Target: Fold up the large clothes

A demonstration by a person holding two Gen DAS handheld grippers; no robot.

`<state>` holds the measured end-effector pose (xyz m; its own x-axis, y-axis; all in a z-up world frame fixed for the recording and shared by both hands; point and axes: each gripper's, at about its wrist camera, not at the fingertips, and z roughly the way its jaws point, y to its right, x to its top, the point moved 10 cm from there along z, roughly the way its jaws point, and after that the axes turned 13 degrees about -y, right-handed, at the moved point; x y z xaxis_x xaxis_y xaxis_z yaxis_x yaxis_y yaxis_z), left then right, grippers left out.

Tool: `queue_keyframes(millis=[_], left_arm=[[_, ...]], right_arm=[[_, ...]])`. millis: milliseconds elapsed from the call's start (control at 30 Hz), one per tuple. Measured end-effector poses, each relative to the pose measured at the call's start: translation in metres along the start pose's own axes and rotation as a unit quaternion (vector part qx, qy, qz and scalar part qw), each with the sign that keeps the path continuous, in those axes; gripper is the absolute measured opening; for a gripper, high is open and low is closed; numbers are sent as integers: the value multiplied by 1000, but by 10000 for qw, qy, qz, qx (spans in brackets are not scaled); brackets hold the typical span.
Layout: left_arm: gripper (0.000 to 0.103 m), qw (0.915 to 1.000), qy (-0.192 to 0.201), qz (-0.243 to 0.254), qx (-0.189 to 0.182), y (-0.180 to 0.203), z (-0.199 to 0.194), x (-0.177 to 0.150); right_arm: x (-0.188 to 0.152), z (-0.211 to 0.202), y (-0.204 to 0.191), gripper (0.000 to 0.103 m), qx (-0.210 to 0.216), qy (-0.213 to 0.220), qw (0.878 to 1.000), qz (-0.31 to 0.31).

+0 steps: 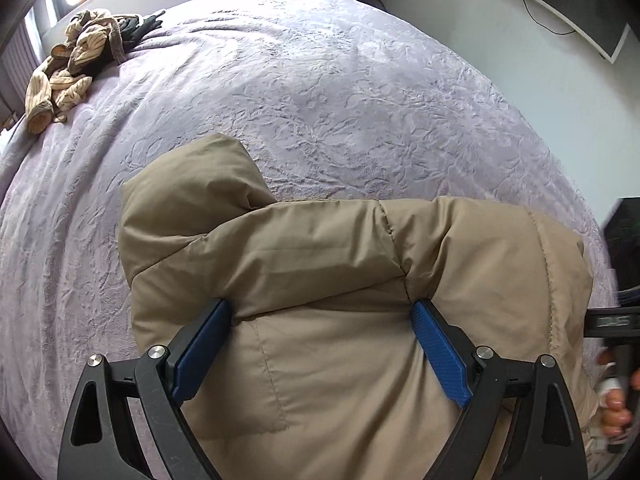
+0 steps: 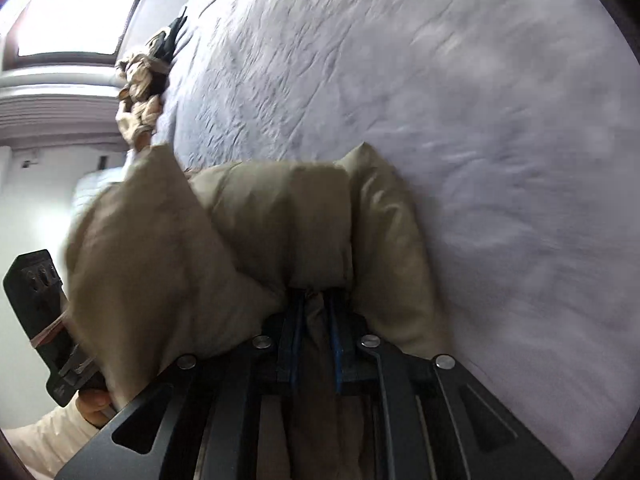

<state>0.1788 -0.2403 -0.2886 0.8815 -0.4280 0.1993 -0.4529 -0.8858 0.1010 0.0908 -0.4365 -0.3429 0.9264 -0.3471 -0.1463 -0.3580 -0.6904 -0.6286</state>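
Tan padded jacket (image 1: pixel 340 320), puffy and bunched, lying at the near edge of a bed covered by a pale lilac embossed bedspread (image 1: pixel 320 92). Straddled by the left gripper (image 1: pixel 322 316): blue pads (image 1: pixel 438 348) spread wide, each pressed into the bulging fabric, a thick fold of padding gripped between them. Pinched by the right gripper (image 2: pixel 314 316) as well: blue fingers nearly together with a thin ridge of tan cloth caught between; exact contact at the tips hard to judge, since the fabric billows over them and the right wrist view is blurred. Off to the right in the left wrist view, a hand (image 1: pixel 614 404) wrapped round a dark handle. Far back on the bed's left corner, well apart from the jacket, a crumpled heap of striped beige clothing (image 1: pixel 68 68) with a dark garment (image 1: pixel 140 26) touching it. Beyond the bed, a bright window (image 2: pixel 76 20) and a white-framed panel (image 1: pixel 560 4) on the wall.
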Motion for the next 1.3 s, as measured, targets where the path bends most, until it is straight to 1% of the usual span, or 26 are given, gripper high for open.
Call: queue_keyframes(millis=[67,100,133,167,233,267,333,367,400,433,467,500,533,567,600,667,700,800,867,900,933,1000,1067,1133,1300], left_arm=[[91,10000,-11,-10,-24,-1,0,0],[91,10000,-12,-14,-35,-1,0,-1],[91,10000,-10,-11,-38,0,0,-1],[91,10000,-8,-3,-24,0,1,-1],[91,10000,-1,-14,-13,1,0,-1],[91,10000,3,-13,-2,0,0,-1],[92,10000,4,-3,23,0,0,-1],[92,10000,0,1,32,-1,0,-1],[92,10000,-6,2,39,-2,-1,-1],[92,10000,-12,-1,41,-2,-1,-1],[92,10000,-24,-5,35,-3,-3,-1],[92,10000,-29,-8,14,-3,-5,-2],[92,10000,-30,-19,-3,-4,-7,-2],[92,10000,-30,-31,-36,-5,-12,-4],[92,10000,-32,-49,-66,-7,-15,-6],[91,9998,-72,-117,-117,-12,-22,-12],[91,9997,-95,-175,-148,-16,-26,-17],[91,9989,-191,-357,-244,-27,-37,-33],[92,9980,-315,-464,-297,-35,-42,-46],[92,9973,-402,-528,-307,-38,-44,-54],[92,9969,-468,-569,-294,-41,-45,-60],[92,9959,-597,-660,-151,-47,-47,-73],[91,9951,-681,-710,-56,-48,-49,-83],[91,9944,-735,-764,-38,-46,-52,-92],[92,9926,-721,-973,-47,-38,-57,-102]], right_arm=[[-9,-31,1,31,-196,219,9996,53],[-11,-36,0,53,-241,312,9992,59],[-16,-50,-1,62,-294,470,9984,71],[-20,-62,-4,62,-287,623,9976,64],[-28,-79,-13,62,-142,783,9968,11],[-33,-87,-25,62,-60,877,9961,-70],[-41,-90,-44,62,-93,927,9952,-303],[-45,-86,-54,62,-291,900,9944,-475],[-50,-80,-57,62,-627,839,9927,-597],[-52,-70,-55,62,-1122,754,9883,-703],[-52,-55,-48,62,-1894,638,9764,-818],[-55,-48,-40,62,-2282,553,9683,-856],[-54,-38,-34,62,-2485,475,9636,-864],[-55,-31,-27,62,-2585,432,9614,-839],[-55,-29,-18,63,-2629,444,9608,-760],[-54,-28,-8,63,-2440,461,9673,-515],[-54,-27,-5,65,-2398,452,9687,-452],[-50,-25,0,69,-2440,401,9679,-460],[-48,-23,3,70,-2331,348,9711,-366],[-45,-20,3,73,-2266,327,9730,-307],[-44,-19,5,75,-2262,322,9731,-295],[-48,-19,12,76,-2223,298,9741,-288],[-50,-21,13,76,-2057,264,9781,-198],[-53,-24,12,77,-2016,220,9790,-230],[-56,-28,7,78,-2081,14,9772,-424]])
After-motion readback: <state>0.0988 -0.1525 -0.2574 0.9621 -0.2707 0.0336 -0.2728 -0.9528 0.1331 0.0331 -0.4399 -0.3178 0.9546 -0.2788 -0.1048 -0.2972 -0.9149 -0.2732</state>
